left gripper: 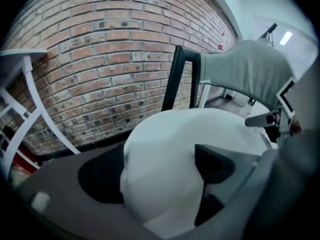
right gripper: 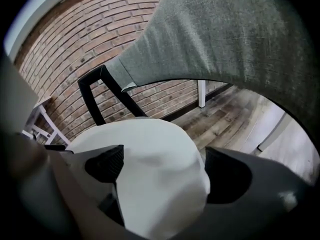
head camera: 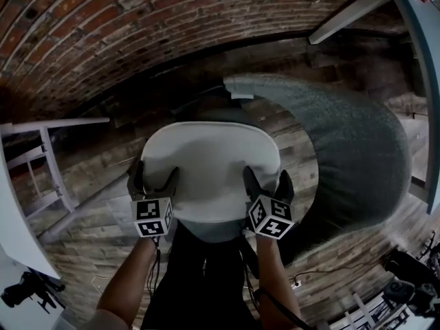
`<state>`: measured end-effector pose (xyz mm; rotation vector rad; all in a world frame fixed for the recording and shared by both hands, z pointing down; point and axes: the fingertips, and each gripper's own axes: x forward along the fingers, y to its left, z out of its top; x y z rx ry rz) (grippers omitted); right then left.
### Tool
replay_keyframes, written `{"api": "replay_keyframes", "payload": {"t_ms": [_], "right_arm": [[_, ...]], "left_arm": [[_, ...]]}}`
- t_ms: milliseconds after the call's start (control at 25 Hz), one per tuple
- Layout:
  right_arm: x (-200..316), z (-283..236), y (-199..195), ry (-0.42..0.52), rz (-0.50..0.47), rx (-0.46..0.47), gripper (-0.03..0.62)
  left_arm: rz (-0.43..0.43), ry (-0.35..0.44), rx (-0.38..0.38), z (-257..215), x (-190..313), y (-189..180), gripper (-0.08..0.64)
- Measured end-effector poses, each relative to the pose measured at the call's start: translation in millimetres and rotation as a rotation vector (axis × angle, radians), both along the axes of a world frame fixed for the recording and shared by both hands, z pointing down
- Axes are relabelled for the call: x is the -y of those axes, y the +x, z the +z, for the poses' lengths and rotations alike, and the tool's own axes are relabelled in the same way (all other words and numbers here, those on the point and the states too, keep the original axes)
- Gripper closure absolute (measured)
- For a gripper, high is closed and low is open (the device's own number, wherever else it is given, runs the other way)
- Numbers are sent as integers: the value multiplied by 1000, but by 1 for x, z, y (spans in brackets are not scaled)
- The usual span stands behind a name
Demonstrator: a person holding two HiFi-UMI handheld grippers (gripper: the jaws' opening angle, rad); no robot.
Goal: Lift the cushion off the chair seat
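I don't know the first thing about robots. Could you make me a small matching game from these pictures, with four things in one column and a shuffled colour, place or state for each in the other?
Things:
1. cushion
2. brick wall
3. cloth
4. left hand-held gripper

Descriptions:
a. jaws apart, astride the cushion's near edge
b. red-brown, at the back of the scene
c. white and rounded
d. grey, to the right of the cushion

Pairs: 1-c, 2-b, 3-d, 4-a
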<state>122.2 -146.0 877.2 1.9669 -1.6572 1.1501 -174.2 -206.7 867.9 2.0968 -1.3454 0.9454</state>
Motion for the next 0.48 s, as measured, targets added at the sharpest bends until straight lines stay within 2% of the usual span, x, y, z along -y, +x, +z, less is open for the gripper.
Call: {"api": "replay_keyframes", "payload": {"t_ms": [160,480], "right_arm": [[-6,8,3,-19,13,14,87],[-15,26,2,-62,18,57,87]], "left_arm": [[-44,-40,-33,7,-2,-9,132],[-51,-104,-76,17,-2,-9,132]]}}
